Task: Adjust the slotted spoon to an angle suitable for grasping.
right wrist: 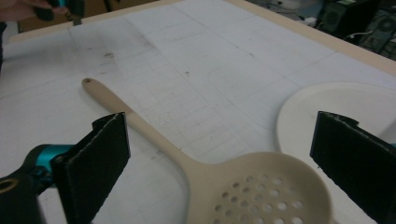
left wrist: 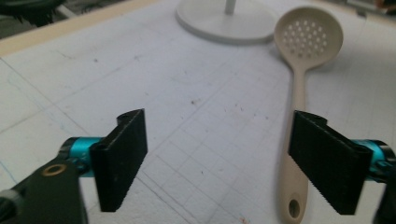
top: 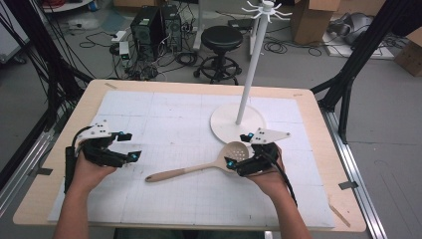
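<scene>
One beige slotted spoon (top: 199,168) lies flat on the white gridded mat (top: 164,119) of the bench (top: 318,124), its perforated bowl just beside the round base of one white hook stand (top: 238,124), its handle running toward the person's side and to the left. Two grippers are in play. The right gripper (top: 238,152) hovers at the spoon's bowl with its jaws spread wide, released, with the bowl between them but untouched. The left gripper (top: 128,146) is well apart from the handle end, near the left edge of the mat; its jaws also stand wide and grasp nothing.

The high view shows the stand's tall pole and the ring of hooks at its top, plus one black stool (top: 221,40) and computer towers (top: 155,25) on the floor behind. The left gripper view shows the hanging hole at the handle's tip (left wrist: 294,207). The right gripper view shows the bowl's holes (right wrist: 261,196) close up, lying between its pads (right wrist: 100,154).
</scene>
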Motion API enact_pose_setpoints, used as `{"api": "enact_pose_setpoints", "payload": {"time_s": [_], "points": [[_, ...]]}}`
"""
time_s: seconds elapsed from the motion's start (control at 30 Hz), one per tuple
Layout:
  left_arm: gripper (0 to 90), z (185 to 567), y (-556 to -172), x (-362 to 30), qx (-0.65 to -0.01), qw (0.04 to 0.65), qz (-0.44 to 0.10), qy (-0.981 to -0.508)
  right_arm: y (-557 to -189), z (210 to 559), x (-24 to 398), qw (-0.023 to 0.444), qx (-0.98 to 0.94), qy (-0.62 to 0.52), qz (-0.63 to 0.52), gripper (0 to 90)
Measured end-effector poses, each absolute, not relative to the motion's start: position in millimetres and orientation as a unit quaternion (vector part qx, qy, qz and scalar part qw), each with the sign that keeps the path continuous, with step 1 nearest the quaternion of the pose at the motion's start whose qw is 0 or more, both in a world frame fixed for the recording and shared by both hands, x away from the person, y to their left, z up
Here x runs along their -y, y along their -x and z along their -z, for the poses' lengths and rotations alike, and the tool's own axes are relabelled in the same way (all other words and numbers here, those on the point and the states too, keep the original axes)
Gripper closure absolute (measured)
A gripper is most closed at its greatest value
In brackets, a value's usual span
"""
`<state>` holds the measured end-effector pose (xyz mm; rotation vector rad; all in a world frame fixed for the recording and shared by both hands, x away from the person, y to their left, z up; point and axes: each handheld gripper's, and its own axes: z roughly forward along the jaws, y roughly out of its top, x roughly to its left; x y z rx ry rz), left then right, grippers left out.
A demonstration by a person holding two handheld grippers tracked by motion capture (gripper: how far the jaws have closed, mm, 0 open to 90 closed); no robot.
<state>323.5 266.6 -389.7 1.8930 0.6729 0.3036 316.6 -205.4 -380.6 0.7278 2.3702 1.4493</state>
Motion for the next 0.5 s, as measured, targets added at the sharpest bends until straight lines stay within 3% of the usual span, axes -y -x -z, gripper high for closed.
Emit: {"api": "enact_pose_setpoints", "payload": {"time_s": [0.5], "points": [[12.3, 385.8, -320.5, -265.4, -0.269, 0.546, -0.131, -0.783, -338.7, 390.9, 139.7, 0.095, -0.873, -0.192, -0.437, 6.0]]}}
